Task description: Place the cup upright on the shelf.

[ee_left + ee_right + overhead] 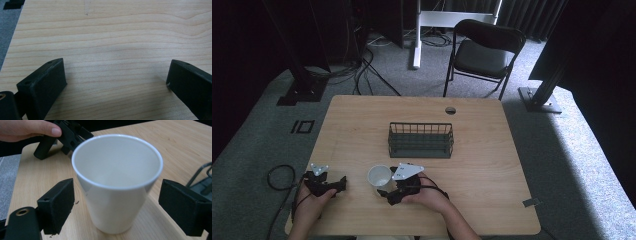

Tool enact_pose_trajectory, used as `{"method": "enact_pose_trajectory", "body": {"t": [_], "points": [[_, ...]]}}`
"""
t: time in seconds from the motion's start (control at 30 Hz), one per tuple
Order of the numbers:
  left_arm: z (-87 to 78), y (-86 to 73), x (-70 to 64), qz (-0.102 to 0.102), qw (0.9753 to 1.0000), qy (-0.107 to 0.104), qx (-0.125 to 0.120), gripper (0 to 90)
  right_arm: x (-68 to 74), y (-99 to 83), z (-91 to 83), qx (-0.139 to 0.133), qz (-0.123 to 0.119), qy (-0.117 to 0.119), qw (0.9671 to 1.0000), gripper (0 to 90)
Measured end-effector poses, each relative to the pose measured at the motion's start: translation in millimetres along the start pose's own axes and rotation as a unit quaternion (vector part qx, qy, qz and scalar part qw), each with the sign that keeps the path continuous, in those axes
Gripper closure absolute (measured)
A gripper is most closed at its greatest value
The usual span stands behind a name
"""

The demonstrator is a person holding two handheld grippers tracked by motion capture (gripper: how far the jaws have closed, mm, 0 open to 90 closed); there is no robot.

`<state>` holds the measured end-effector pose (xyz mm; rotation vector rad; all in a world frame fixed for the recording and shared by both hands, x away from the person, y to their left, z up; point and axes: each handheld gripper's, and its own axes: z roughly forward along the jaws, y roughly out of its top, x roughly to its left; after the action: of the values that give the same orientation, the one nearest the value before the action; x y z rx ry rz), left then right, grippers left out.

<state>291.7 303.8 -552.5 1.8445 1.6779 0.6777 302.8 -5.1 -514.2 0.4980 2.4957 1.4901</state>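
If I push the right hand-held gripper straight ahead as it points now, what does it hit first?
The white cup. It stands upright between the right hand-held gripper's open jaws, apparently untouched by either; how far in is unclear.

Near edge: a white tapered ceramic cup stands upright between the 2 spread jaws of the right gripper, with a gap on each side.
Left of cup: bare tabletop lies between it and the left gripper, whose jaws are wide apart over bare wood.
Middle: a dark green wire basket blocks the path straight beyond the cup.
Far and right: the light wooden table is open on both sides of the basket.
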Motion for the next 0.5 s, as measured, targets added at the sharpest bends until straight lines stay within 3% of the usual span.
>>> {"method": "enact_pose_trajectory", "body": {"t": [0.27,0.5], "points": [[0.0,0.0,0.0,0.000,1.0000,0.000,0.000,2.8,2.9,4.9,9.0,-0.011,-0.003,-0.003,0.9999,13.3],[0.0,0.0,0.0,0.000,1.0000,0.000,0.000,2.8,4.6,6.6,12.2,-0.015,0.007,-0.010,0.9998,19.7]]}}
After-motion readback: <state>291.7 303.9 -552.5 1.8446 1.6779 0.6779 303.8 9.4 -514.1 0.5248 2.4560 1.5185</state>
